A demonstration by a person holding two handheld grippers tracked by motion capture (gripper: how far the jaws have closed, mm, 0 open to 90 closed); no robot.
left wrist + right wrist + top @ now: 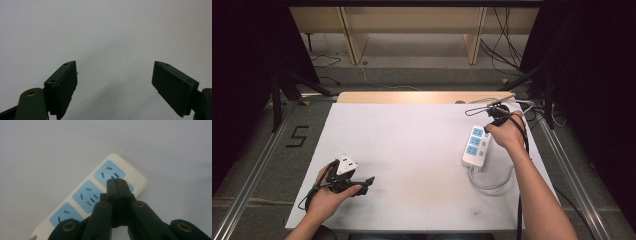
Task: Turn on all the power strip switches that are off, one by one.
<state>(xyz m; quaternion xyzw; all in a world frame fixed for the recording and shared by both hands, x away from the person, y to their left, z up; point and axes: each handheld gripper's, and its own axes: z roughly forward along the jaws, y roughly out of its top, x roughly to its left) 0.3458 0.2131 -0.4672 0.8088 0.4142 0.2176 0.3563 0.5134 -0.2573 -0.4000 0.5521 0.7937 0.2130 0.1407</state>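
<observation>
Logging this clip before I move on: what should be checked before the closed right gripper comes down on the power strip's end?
1. Right gripper jaws shut, nothing between them: ok.
2. Tips over the switch end of the white plastic power strip with three blue sockets: ok.
3. Tips touching the strip: cannot tell.
4. Strip flat on the white table sheet: ok.
5. Left gripper open, empty, away from strip: ok.
6. Strip's grey cord clear of the jaws: ok.

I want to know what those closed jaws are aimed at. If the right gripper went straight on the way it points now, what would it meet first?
Most likely the power strip: the right gripper, jaws shut with nothing between them, points down at the end by the last blue socket. Whether its tips touch already is unclear.
</observation>
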